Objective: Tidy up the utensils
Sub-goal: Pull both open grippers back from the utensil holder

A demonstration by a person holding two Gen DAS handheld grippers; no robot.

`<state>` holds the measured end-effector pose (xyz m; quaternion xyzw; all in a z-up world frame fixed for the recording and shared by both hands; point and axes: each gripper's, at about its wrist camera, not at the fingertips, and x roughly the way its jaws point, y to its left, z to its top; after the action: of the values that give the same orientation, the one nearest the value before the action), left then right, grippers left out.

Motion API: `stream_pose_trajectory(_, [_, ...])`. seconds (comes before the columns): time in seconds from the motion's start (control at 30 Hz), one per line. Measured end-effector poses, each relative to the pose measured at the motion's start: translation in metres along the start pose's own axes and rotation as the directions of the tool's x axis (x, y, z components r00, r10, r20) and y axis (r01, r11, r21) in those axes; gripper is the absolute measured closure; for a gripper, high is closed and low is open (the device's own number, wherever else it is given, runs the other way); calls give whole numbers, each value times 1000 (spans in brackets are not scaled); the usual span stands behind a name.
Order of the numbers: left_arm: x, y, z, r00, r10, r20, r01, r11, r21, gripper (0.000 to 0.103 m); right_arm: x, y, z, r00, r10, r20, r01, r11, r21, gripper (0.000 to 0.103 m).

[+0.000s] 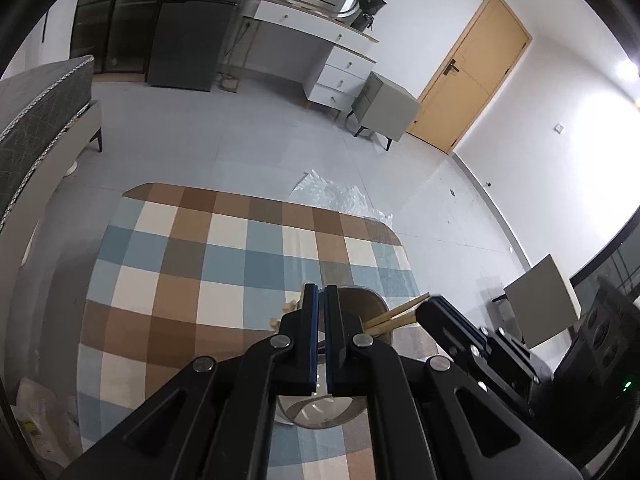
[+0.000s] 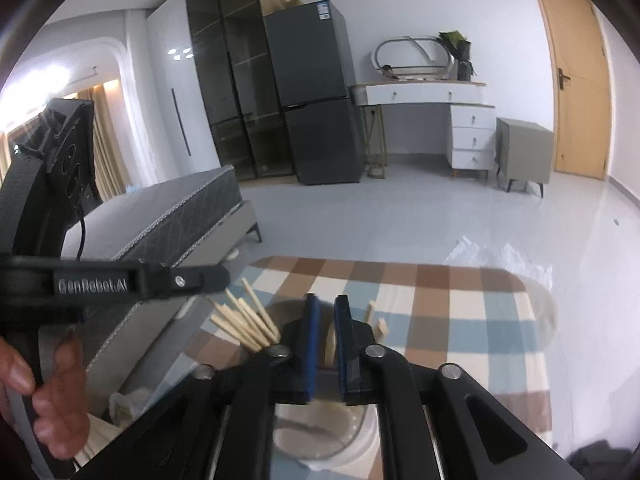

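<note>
A round grey utensil holder (image 1: 362, 304) stands on the checkered tablecloth (image 1: 192, 264), partly hidden behind my left gripper (image 1: 321, 294). Wooden chopsticks (image 1: 396, 314) stick out of it to the right. My left gripper's blue pads stand nearly together with nothing seen between them. My right gripper (image 1: 436, 308) shows at the right of that view, beside the chopstick tips. In the right wrist view my right gripper (image 2: 326, 306) hangs over the holder (image 2: 320, 436), its pads a narrow gap apart around a pale chopstick (image 2: 330, 348). Several chopsticks (image 2: 248, 320) fan out at the left.
A bed (image 2: 172, 216) stands left of the table. A fridge (image 2: 316, 92), a white dresser (image 2: 448, 120), a grey cabinet (image 2: 524, 152) and a wooden door (image 2: 580, 80) line the far wall. Clear plastic wrap (image 1: 332, 196) lies past the table's far edge.
</note>
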<state>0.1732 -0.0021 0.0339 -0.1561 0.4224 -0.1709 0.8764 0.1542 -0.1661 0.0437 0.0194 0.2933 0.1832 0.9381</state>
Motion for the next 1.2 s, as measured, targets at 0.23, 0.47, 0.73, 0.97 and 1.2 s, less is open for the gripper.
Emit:
stream_pose_trajectory(0.23, [-33,-11,-9,996,64,60,-67,997,38,67,-43,-6,-4,999,-23,38,20,997,81,66])
stream_pose_trajectory(0.47, [-73,-24,-27,971,162,174,-174,983,56,34,-91,7,-7,993,-39,109,30,996,82,44])
stream_pose_trajectory(0.73, [-103,-29,-51,934,231,272,-261,962,77,23,-126,20,-18,986,-34,163,19,995,95,27])
stream_pose_trajectory(0.97, [-120,-31,-71,905,257,340,-298,952,74,12,-150,31,-33,974,-55,220,36,995,90,13])
stream_pose_trajectory(1.2, [-130,-33,-92,869,288,402,-337,940,55,7,-164,37,-46,963,-73,259,53,995,83,8])
